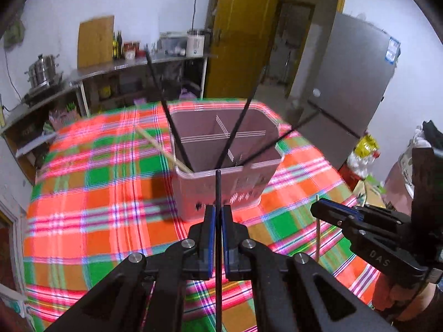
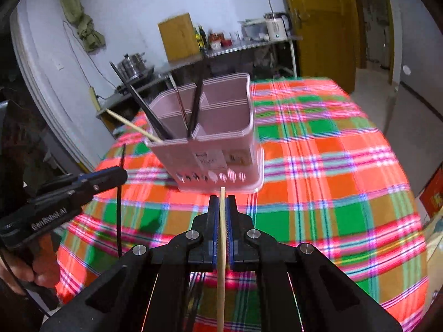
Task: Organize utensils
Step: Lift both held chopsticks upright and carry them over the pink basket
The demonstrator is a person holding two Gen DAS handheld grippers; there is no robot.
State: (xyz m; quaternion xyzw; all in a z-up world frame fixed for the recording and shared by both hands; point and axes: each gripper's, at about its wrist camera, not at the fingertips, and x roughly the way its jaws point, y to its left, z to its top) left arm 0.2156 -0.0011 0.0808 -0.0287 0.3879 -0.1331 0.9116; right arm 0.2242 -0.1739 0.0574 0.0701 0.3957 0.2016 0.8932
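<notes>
A pink utensil holder point(image 1: 221, 174) with dividers stands on the plaid tablecloth point(image 1: 97, 193); it also shows in the right wrist view point(image 2: 218, 152). It holds several black chopsticks point(image 1: 166, 110) and one wooden chopstick point(image 1: 163, 146). My left gripper point(image 1: 218, 210) is shut on a black chopstick point(image 1: 218, 193), held upright just in front of the holder. My right gripper point(image 2: 222, 200) is shut on a wooden chopstick point(image 2: 221, 249), also upright in front of the holder. Each gripper shows in the other's view, the right gripper point(image 1: 321, 207) and the left gripper point(image 2: 119, 174).
A steel counter point(image 1: 116, 66) with a pot, bottles and a kettle runs along the far wall. A grey fridge point(image 1: 351, 83) stands at the right, next to a yellow door point(image 1: 238, 36). The table edge curves away on all sides.
</notes>
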